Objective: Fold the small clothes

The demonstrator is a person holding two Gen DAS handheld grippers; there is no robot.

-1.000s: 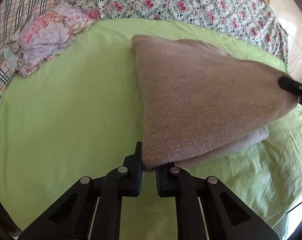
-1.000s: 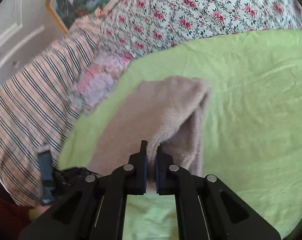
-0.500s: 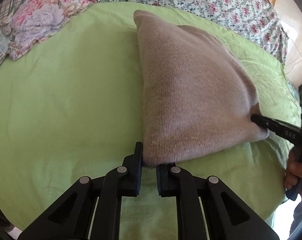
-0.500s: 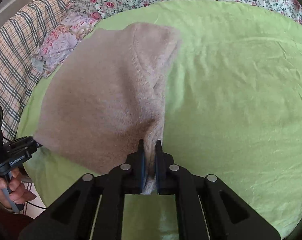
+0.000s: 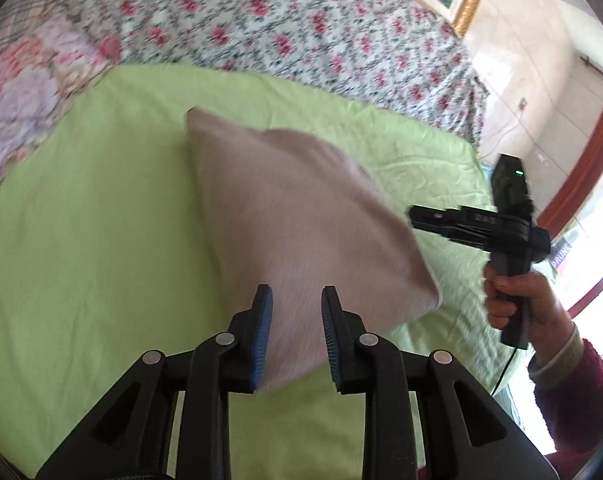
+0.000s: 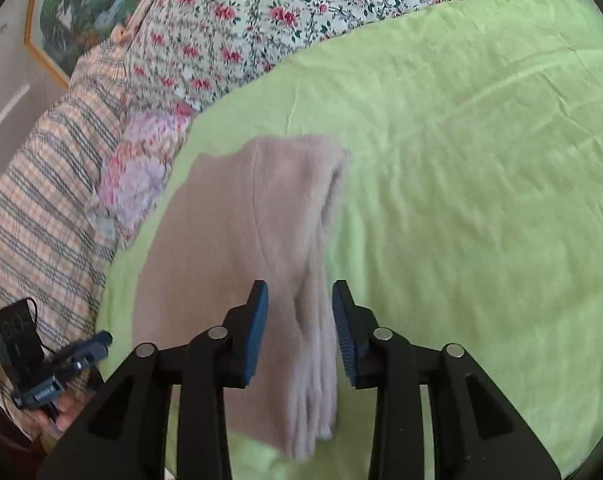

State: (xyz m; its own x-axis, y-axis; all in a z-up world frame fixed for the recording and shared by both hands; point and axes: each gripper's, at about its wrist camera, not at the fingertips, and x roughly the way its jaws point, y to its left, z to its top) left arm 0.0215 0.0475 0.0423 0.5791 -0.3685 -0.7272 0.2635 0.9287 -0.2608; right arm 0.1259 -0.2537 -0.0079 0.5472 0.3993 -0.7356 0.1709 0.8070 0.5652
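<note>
A beige knit garment (image 5: 301, 216) lies folded on the light green sheet (image 5: 101, 240); it also shows in the right wrist view (image 6: 237, 248). My left gripper (image 5: 295, 320) is open, its jaws apart just above the garment's near corner. My right gripper (image 6: 299, 320) is open over the garment's near folded edge. The right gripper also shows from the side in the left wrist view (image 5: 417, 216), held in a hand beside the garment's right edge. The left gripper shows at the lower left of the right wrist view (image 6: 97, 340).
A floral quilt (image 5: 301, 32) runs along the back of the bed. A pink and purple flowered cloth (image 5: 25, 92) lies at the far left, next to a plaid blanket (image 6: 33, 208). The bed's edge is at the right, near a doorway (image 5: 581, 160).
Both grippers have opened and let go of the garment, which now lies folded on the sheet. Both have drawn back and lifted a little.
</note>
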